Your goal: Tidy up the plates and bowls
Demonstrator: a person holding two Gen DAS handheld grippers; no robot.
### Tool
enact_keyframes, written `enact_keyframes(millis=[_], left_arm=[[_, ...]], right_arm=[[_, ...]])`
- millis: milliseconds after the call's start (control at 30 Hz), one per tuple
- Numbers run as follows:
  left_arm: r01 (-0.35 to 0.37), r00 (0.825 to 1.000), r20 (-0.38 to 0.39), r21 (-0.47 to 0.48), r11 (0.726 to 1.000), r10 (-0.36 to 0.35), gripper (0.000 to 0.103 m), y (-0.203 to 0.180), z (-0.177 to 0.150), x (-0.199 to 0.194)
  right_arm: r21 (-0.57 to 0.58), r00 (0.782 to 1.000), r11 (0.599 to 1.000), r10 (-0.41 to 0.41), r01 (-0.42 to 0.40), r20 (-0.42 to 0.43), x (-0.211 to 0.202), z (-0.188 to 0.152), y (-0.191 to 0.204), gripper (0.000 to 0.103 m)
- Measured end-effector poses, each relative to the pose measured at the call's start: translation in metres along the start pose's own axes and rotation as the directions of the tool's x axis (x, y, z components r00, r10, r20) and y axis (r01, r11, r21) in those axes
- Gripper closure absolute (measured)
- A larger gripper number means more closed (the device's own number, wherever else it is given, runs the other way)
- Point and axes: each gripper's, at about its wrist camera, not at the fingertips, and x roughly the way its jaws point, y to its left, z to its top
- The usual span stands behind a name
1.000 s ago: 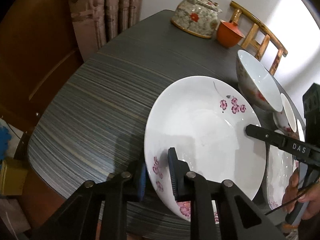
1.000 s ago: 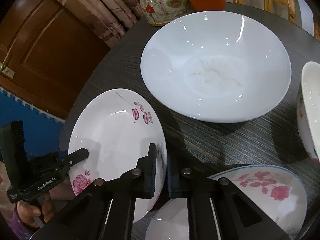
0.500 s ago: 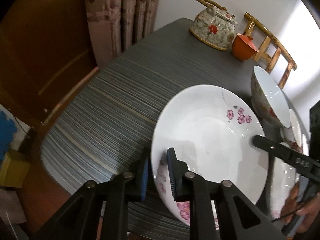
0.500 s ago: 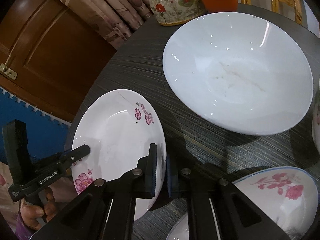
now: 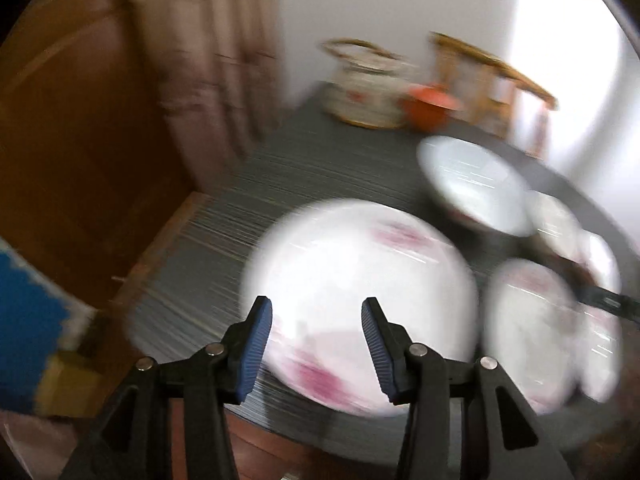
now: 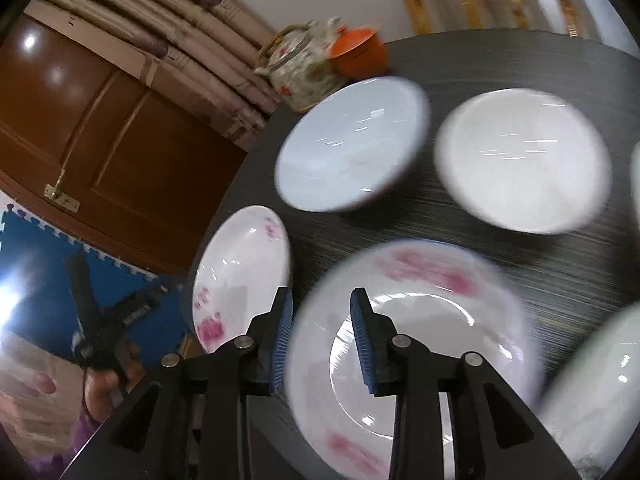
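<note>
Plates and bowls of white china sit spread over a dark grey striped tabletop (image 6: 500, 60), though both views are smeared by motion. Nearest the table's edge lies a white round plate with pink blossom prints (image 5: 360, 308), flat on the wood grain; in the right wrist view the same plate (image 6: 240, 276) shows at the left rim of the table. The left gripper (image 5: 317, 346) hangs above it with its jaws spread wide and nothing between them. The right gripper (image 6: 321, 342) likewise has its jaws apart and empty, poised over a white rose-patterned plate with a thin blue rim (image 6: 416, 344). Farther back stand a large plain white bowl (image 6: 352, 148) and, beside it, a second white shallow dish (image 6: 524, 164); the two are near each other but not touching. At the far end of the table are a floral ceramic teapot with a wicker handle (image 6: 300, 68) and, just beside it, an orange lidded cup (image 6: 358, 54). A wooden chair (image 5: 492, 76) stands behind the table, with beige curtains (image 6: 160, 28) and a brown wooden door (image 6: 100, 132) to the left.
</note>
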Motion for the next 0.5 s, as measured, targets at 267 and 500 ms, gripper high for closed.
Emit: enact_keyframes(millis=[267,500], left_arm=[[0.214,0.960,-0.171,-0.057,0.975,-0.221,0.056,-0.070,-0.034,0.015],[0.250,0.934,-0.198,-0.231,0.940,-0.297,0.056,-0.077,-0.041,0.039]], right_arm=[[-0.054,0.994,0.996,-0.072,0.068,-0.081,-0.040,0.005,-0.049,0.073],[-0.058,0.991,0.998,-0.044,0.037,-0.130,-0.025,0.010,-0.067,0.076]])
